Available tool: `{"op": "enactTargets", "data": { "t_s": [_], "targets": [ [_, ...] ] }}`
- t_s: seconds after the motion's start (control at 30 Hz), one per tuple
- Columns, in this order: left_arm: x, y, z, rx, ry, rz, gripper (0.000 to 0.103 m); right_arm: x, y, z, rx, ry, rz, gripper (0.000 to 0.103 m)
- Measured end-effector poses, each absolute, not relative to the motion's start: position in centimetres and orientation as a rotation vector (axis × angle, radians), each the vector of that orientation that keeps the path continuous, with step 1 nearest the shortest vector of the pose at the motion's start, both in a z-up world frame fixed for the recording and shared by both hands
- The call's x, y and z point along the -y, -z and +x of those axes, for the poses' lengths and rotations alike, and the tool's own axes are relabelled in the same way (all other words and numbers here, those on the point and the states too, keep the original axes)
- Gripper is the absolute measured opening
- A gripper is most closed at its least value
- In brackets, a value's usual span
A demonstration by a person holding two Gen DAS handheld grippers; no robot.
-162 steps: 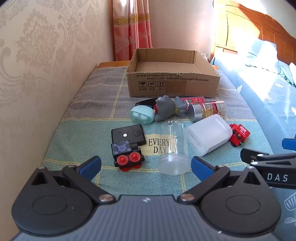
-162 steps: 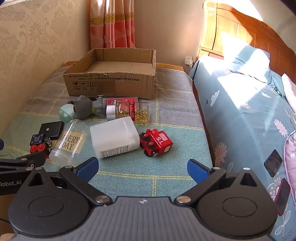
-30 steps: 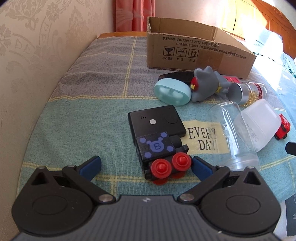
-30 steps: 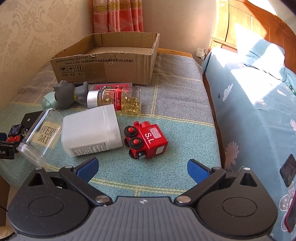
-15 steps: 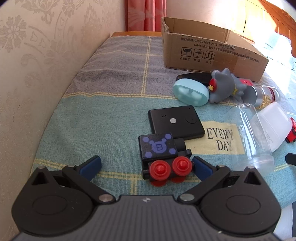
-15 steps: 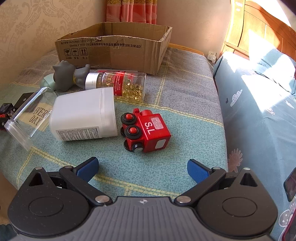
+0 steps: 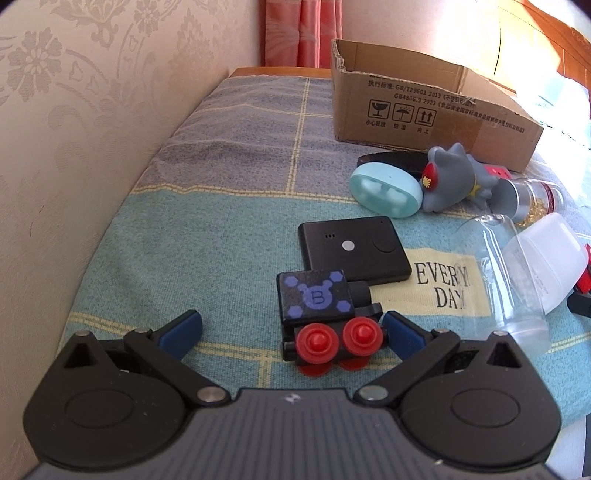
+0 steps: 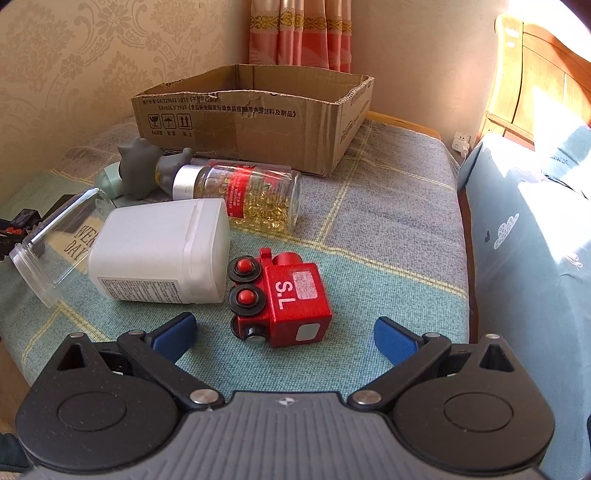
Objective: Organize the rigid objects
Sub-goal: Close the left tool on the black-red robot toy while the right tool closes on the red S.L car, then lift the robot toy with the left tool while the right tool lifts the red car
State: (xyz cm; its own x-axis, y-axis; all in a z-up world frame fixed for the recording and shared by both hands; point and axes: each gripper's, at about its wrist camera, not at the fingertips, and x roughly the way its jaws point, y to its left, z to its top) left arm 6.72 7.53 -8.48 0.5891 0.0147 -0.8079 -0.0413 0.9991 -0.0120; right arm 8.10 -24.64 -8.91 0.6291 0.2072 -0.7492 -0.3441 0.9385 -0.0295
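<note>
A black toy train [image 7: 325,314] with red wheels and a blue "B" top lies on its side between the fingertips of my open left gripper [image 7: 291,332], closer to the right finger. A red toy train [image 8: 284,295] marked "S.L" lies just beyond my open right gripper [image 8: 284,336], between its spread fingers. Behind them lie a clear jar [image 8: 55,240], a white plastic container [image 8: 162,251], a capsule bottle [image 8: 243,192], a grey figure [image 7: 454,177], a teal case [image 7: 384,192] and a black flat device [image 7: 354,251]. An open cardboard box [image 8: 258,118] stands at the back.
Everything rests on a teal and grey checked cloth [image 7: 221,206] over a narrow table beside a patterned wall [image 7: 74,110]. A bed with blue bedding [image 8: 535,221] runs along the right. A pink curtain [image 8: 303,33] hangs behind the box.
Both grippers have moved forward and lower. The black train now sits between my left fingers, and the red train is nearer to my right fingers. Neither gripper has closed.
</note>
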Motion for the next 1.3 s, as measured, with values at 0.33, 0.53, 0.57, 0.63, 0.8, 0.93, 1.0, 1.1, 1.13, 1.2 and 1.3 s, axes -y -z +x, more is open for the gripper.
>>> {"op": "enactTargets", "data": {
  "t_s": [0.33, 0.53, 0.57, 0.63, 0.8, 0.93, 1.0, 1.1, 1.13, 1.2, 1.3],
  "targets": [
    [-7.2, 8.5, 6.9, -0.947, -0.053, -0.039, 0.103, 24.7, 8.2, 7.8, -0.773, -0.410, -0.249, 0.061],
    [-6.0, 8.0, 6.6, -0.936, -0.040, 0.009, 0.097, 24.5, 8.2, 7.5, -0.768, -0.333, -0.256, 0.058],
    [-5.8, 7.8, 6.5, -0.929, -0.037, 0.018, 0.090, 24.5, 8.2, 7.4, -0.770, -0.327, -0.253, 0.058],
    [-5.5, 7.5, 6.3, -0.919, -0.027, 0.028, 0.078, 24.5, 8.2, 7.3, -0.773, -0.313, -0.246, 0.058],
    [-5.4, 7.5, 6.1, -0.913, 0.010, -0.007, 0.058, 24.5, 8.2, 7.0, -0.779, -0.293, -0.237, 0.058],
    [-5.1, 7.7, 6.7, -0.891, 0.060, 0.012, 0.056, 24.3, 8.1, 6.7, -0.785, -0.276, -0.236, 0.058],
    [-4.9, 7.7, 7.0, -0.880, 0.084, 0.036, 0.056, 24.1, 8.0, 6.6, -0.788, -0.264, -0.240, 0.058],
    [-4.9, 7.7, 6.9, -0.875, 0.096, 0.046, 0.056, 24.0, 8.1, 6.4, -0.783, -0.251, -0.241, 0.058],
    [-5.0, 7.7, 6.7, -0.874, 0.095, 0.044, 0.056, 24.0, 8.1, 6.5, -0.782, -0.250, -0.235, 0.059],
    [-5.2, 7.8, 6.3, -0.874, 0.085, 0.028, 0.056, 24.2, 8.1, 6.8, -0.782, -0.249, -0.216, 0.059],
    [-5.2, 7.8, 5.9, -0.872, 0.072, 0.017, 0.056, 24.2, 8.2, 7.3, -0.780, -0.245, -0.207, 0.059]
  ]
}}
